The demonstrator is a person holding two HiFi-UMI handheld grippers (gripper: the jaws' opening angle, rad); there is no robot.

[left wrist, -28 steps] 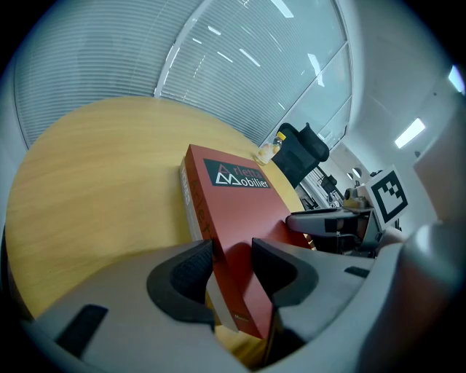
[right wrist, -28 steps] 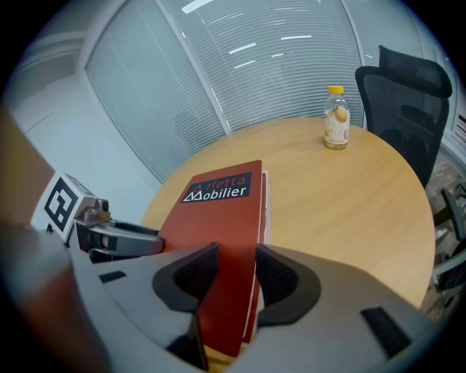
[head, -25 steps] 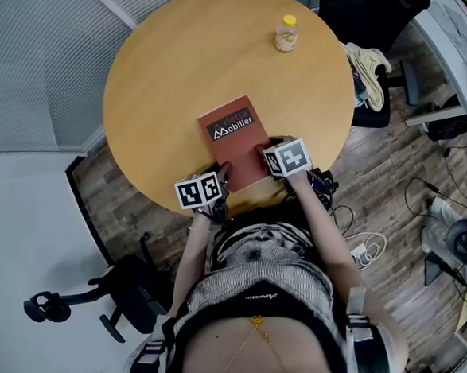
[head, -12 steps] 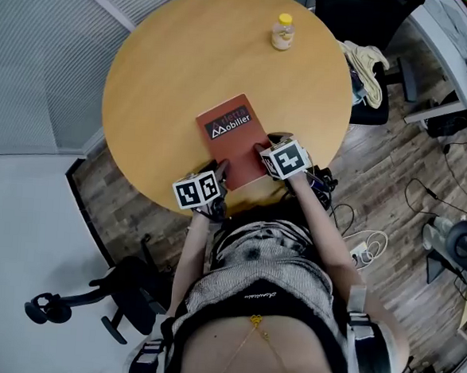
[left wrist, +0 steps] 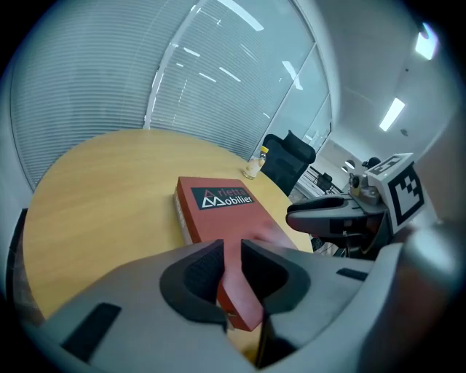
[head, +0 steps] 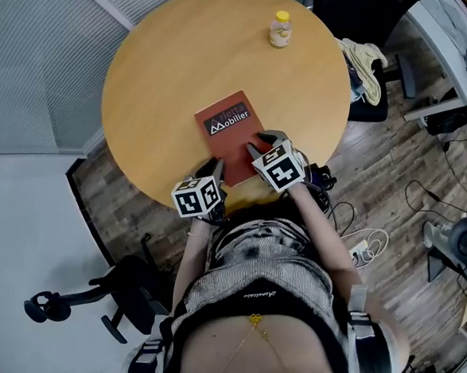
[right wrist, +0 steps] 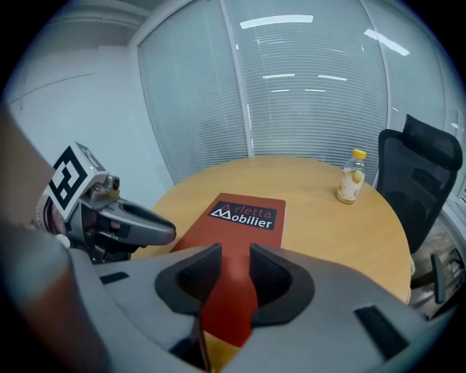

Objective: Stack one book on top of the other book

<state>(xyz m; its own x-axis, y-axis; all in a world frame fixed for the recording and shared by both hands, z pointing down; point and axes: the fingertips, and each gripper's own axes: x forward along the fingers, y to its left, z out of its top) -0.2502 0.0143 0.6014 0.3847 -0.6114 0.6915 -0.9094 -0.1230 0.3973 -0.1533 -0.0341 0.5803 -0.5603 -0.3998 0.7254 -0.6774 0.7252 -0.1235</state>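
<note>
One red book [head: 229, 130] titled "Mobilier" lies on the round wooden table [head: 170, 66], its near end raised off the top. I cannot tell whether a second book lies under it. My left gripper [head: 213, 169] is at the book's near left corner. Its jaws are closing, and the corner [left wrist: 240, 306] sits pinched between the pads. My right gripper [head: 260, 144] is at the near right edge, jaws closing too, with the red cover [right wrist: 244, 218] filling the gap between its pads. Each gripper shows in the other's view: the right gripper [left wrist: 306, 215], the left gripper [right wrist: 156, 232].
A small bottle [head: 280, 29] with a yellow cap stands near the table's far edge. A dark chair with a pale cloth [head: 369, 68] on it is at the right of the table. Another black chair [head: 90, 299] is on the floor at lower left.
Both grippers have risen and rolled, tilting their marker cubes. The book's near end has come up with them. The jaws have drawn in on the book.
</note>
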